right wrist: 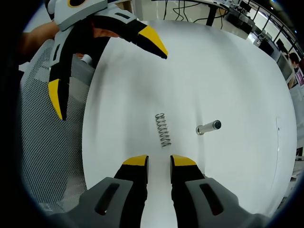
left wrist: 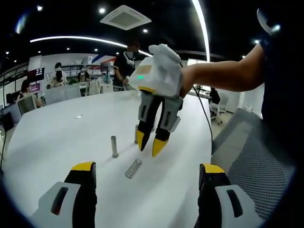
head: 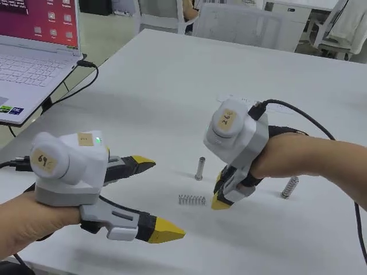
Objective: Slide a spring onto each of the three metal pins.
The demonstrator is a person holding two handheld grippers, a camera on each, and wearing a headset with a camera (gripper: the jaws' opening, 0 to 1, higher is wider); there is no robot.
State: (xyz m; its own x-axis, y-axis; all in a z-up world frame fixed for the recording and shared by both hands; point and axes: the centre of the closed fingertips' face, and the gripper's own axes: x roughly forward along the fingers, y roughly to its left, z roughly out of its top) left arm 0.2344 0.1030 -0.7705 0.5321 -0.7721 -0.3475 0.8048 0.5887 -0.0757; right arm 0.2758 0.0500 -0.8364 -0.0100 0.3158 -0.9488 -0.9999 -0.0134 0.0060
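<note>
A loose spring (head: 191, 199) lies flat on the white table (head: 172, 86). A short metal pin (head: 199, 168) stands upright just behind it. My right gripper (head: 221, 197) points down beside the spring's right end, its jaws a narrow gap apart with nothing between them. Its own view shows the spring (right wrist: 163, 129) just ahead of the right gripper (right wrist: 159, 161) and the pin (right wrist: 208, 127) further right. A second spring (head: 290, 187) stands tilted past my right wrist. My left gripper (head: 153, 197) hovers wide open at the front left; it faces the spring (left wrist: 133, 168), the pin (left wrist: 114, 146) and the right gripper (left wrist: 149, 145).
An open laptop (head: 34, 57) with a black cable (head: 86, 77) sits at the table's far left edge. Chairs (head: 241, 23) stand beyond the far side. A mesh chair (left wrist: 247, 156) is near the table's edge. People sit at desks in the background.
</note>
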